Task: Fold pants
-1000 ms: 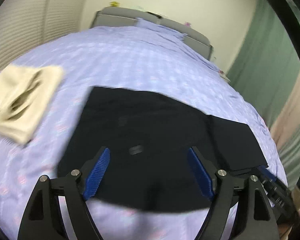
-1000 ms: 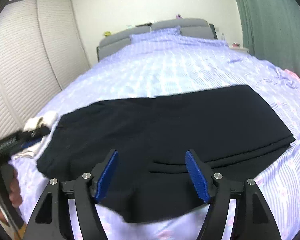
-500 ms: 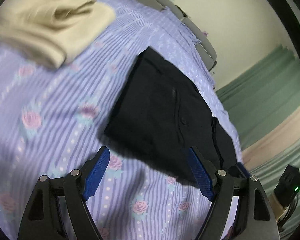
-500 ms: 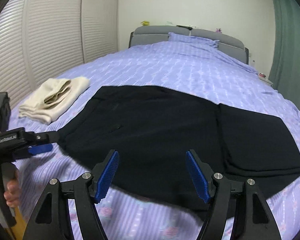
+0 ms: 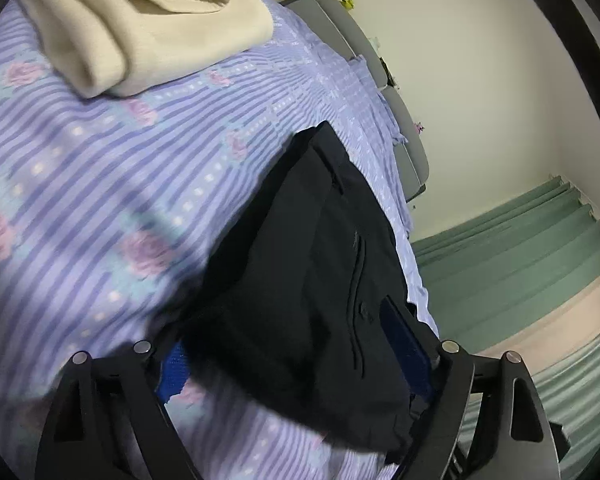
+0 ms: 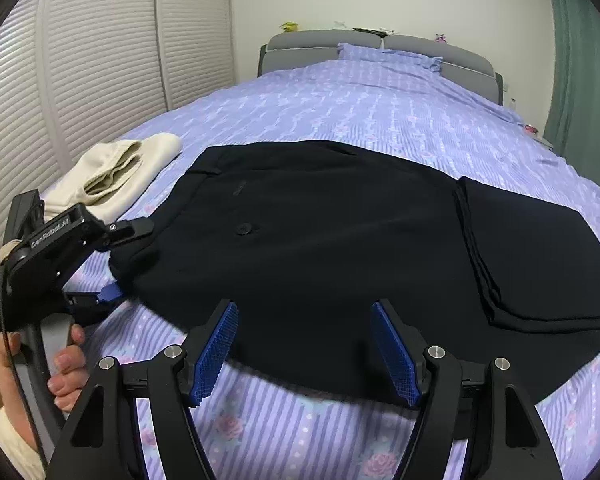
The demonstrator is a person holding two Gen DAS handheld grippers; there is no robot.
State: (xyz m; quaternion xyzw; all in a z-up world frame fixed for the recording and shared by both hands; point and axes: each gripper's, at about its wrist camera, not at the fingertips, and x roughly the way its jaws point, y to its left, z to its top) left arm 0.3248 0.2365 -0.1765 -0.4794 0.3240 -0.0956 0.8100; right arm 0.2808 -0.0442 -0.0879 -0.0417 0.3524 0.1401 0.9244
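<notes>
Since the frame half a second before, the left hand-held gripper [image 5: 296,356] had pushed in over the waist corner of the black pants [image 6: 340,248]; its blue pads [image 5: 406,340] stood apart on either side of the cloth, which filled the gap between them at the lower middle of the left wrist view. Whether the pads pressed the fabric yet, I could not tell. In the right wrist view that same left tool showed at the left edge [image 6: 114,264], one finger above and one below the waistband corner, held by a bare hand [image 6: 62,364].

At the bottom of the right wrist view the right hand-held gripper [image 6: 306,350] hung spread wide, its pads clear of the cloth, just above the near hem.

Beyond it the pants lay flat across the centre of the striped lilac bed [image 6: 380,120], legs folded over at the right of the frame. A folded cream garment [image 6: 116,176] sat at the middle left, near the waistband, and the grey headboard [image 6: 300,42] closed the top.
</notes>
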